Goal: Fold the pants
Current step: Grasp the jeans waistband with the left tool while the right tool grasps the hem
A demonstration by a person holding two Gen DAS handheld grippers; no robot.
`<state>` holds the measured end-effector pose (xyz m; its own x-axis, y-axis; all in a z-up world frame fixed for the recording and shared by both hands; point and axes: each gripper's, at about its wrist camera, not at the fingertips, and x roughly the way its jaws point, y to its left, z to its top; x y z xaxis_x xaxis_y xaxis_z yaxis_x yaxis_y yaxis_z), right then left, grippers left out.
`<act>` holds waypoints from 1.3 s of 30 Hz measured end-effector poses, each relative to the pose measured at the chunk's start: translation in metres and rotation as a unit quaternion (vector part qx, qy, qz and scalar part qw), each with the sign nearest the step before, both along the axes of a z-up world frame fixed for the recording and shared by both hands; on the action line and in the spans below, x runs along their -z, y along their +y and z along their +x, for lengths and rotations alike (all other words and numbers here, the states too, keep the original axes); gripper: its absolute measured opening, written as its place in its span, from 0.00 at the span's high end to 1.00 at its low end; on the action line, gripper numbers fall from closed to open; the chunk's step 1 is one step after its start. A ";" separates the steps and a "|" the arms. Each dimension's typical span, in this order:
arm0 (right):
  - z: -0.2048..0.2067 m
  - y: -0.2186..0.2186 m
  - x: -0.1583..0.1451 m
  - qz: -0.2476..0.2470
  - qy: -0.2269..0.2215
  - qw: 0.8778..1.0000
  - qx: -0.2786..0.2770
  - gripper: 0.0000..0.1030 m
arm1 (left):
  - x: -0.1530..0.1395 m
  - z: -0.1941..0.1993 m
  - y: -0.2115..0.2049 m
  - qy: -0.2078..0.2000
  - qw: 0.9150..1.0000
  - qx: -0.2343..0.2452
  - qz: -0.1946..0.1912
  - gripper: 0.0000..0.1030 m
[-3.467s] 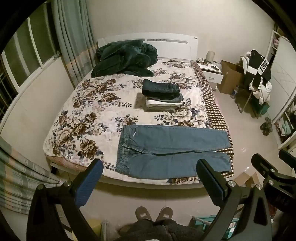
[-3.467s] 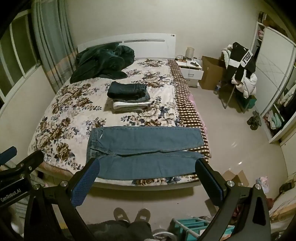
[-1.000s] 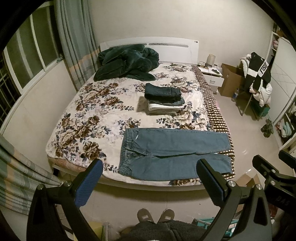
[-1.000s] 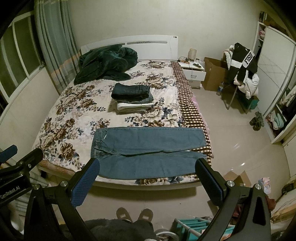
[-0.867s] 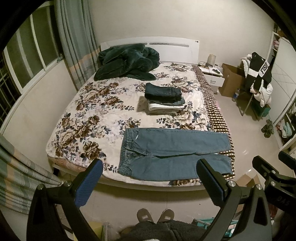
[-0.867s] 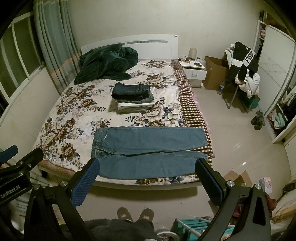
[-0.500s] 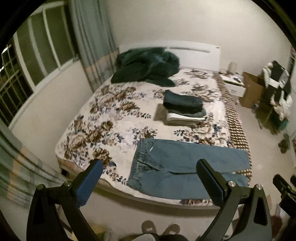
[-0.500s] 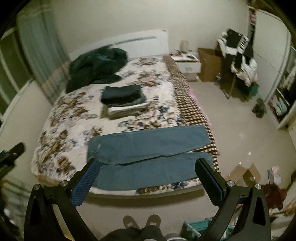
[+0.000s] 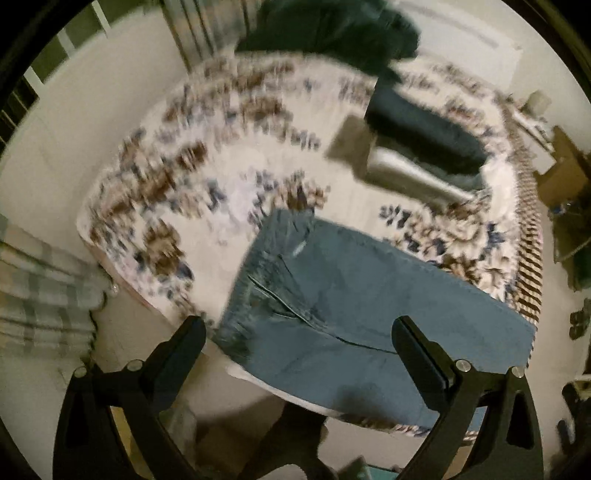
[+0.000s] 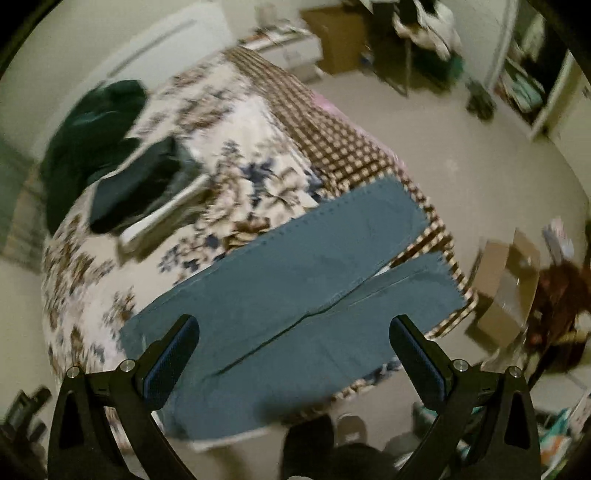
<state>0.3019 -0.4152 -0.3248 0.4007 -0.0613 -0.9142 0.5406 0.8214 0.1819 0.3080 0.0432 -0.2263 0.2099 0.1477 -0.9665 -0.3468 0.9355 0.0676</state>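
1. The bed (image 9: 155, 206) with its flowery cover fills most of both views, far ahead of both tools. The pictures are blurry and tilted now. Half a second ago they were sharp and level.
2. The blue pants (image 9: 354, 314) lie flat on the near edge of the bed, right in front of the tools. They look bigger than before, so both tools have come closer to them. The waist end is ahead of the left gripper (image 9: 297, 345). The leg ends (image 10: 417, 254) lie ahead and to the right of the right gripper (image 10: 291, 341).
3. A dark green blanket (image 9: 332, 29) is bunched up at the far end of the bed.
4. A small stack of folded clothes (image 9: 424, 147) sits past the pants.
5. Both grippers are spread wide and hold nothing. They do not touch the pants.
6. No words can be read now, because of the blur. Earlier, writing showed on a jacket and on a tool.
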 end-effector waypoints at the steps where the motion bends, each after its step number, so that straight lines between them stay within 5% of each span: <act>1: 0.019 -0.008 0.021 0.001 0.014 1.000 0.015 0.00 | 0.022 0.020 0.002 0.013 1.000 -0.009 -0.004 0.00; 12: 0.181 -0.091 0.215 0.053 0.110 0.984 0.132 0.00 | 0.209 0.157 0.028 0.108 0.990 -0.090 -0.022 0.00; 21: 0.263 -0.130 0.318 0.045 0.159 0.969 0.182 0.00 | 0.353 0.229 0.066 0.171 0.960 -0.205 -0.083 0.00; 25: 0.280 -0.141 0.346 0.051 0.186 0.964 0.185 0.00 | 0.352 0.222 0.067 0.138 0.965 -0.206 -0.082 0.07; 29: 0.281 -0.149 0.361 0.058 0.207 0.959 0.185 0.13 | 0.333 0.204 0.074 0.086 0.973 -0.201 -0.075 0.70; 30: 0.279 -0.152 0.364 0.060 0.207 0.958 0.186 0.18 | 0.331 0.200 0.077 0.075 0.972 -0.203 -0.089 0.74; 34: 0.267 -0.160 0.360 0.058 0.216 0.957 0.186 0.87 | 0.308 0.184 0.081 0.029 0.975 -0.183 -0.124 0.77; 39: 0.235 -0.166 0.325 0.067 0.179 0.970 0.149 0.94 | 0.255 0.141 0.092 -0.042 0.970 -0.173 -0.165 0.78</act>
